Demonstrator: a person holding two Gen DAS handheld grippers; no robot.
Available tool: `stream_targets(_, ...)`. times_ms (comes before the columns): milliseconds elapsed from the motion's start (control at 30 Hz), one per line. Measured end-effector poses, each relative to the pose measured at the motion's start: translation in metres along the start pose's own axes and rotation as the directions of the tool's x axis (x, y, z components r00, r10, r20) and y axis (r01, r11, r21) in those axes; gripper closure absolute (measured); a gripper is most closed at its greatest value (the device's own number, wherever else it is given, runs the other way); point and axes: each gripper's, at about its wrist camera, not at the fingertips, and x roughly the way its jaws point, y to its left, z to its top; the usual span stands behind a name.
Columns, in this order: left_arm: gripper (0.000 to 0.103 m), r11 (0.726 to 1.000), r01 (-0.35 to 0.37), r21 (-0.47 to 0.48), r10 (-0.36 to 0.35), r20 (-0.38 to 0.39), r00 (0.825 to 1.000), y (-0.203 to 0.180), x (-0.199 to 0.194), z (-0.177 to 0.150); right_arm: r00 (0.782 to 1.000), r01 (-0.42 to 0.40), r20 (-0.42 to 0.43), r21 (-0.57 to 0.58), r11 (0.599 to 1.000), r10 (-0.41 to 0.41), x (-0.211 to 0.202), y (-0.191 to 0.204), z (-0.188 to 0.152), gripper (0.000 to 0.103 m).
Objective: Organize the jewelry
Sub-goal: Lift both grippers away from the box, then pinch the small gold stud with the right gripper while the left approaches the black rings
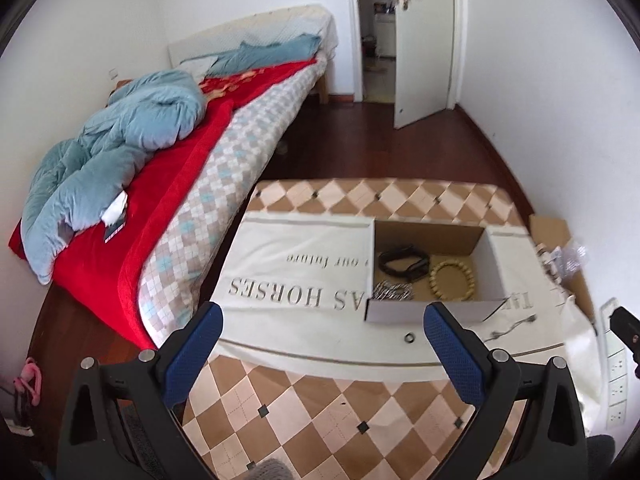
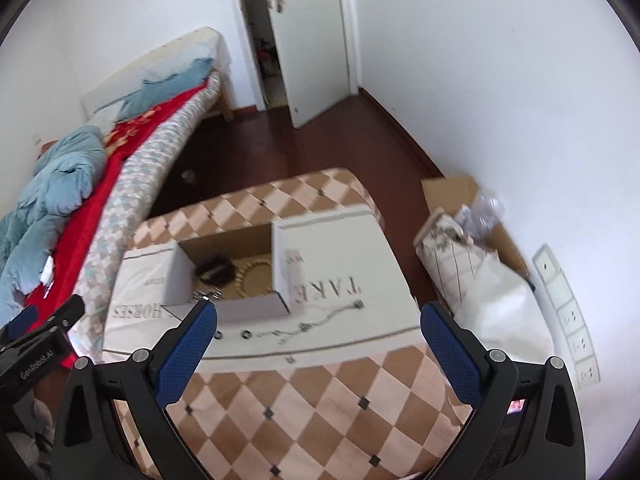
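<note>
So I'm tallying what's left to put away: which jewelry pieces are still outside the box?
The small ring and thin chain lie on the white cloth before the cardboard box; the bracelets are already inside.

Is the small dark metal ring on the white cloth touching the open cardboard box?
Apart. In the left wrist view, the small dark metal ring lies on the white cloth, with a clear strip of cloth between it and the open cardboard box.

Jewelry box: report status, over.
Left gripper and right gripper open, empty. Box holds bracelets; rings, chain outside. Path clear.
</note>
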Motion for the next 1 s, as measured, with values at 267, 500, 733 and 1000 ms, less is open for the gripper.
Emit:
stream_targets(267, 0.001, 0.992, -0.119, 0.049, 0.124, -0.124, 0.984, -0.005, 0.073, -0.027, 0.977, -0.097, -0.193, -0.009, 0.995, 0.093, 0.103, 0.001, -0.050, 0.036)
stream_targets(500, 0.001, 0.985, -0.157, 0.076, 0.168, -0.188, 0.968, 0.000, 0.107, -0.040, 0.964, -0.119, -0.242, -0.036, 0.992, 0.106, 0.156, 0.030, -0.081, 0.061)
stream_targets(733, 0.001, 0.986, -0.143, 0.085, 0.158, -0.217, 0.963, 0.000, 0.119, -0.045, 0.977, -0.103, -0.199, -0.098, 0.990, 0.082, 0.165, 0.052, -0.097, 0.082)
stream_targets(1000, 0.001, 0.996, -0.040, 0.084, 0.059, -0.237, 0.970, -0.024, 0.126, -0.043, 0.979, -0.106, -0.184, -0.082, 0.991, 0.089, 0.162, 0.044, -0.095, 0.096)
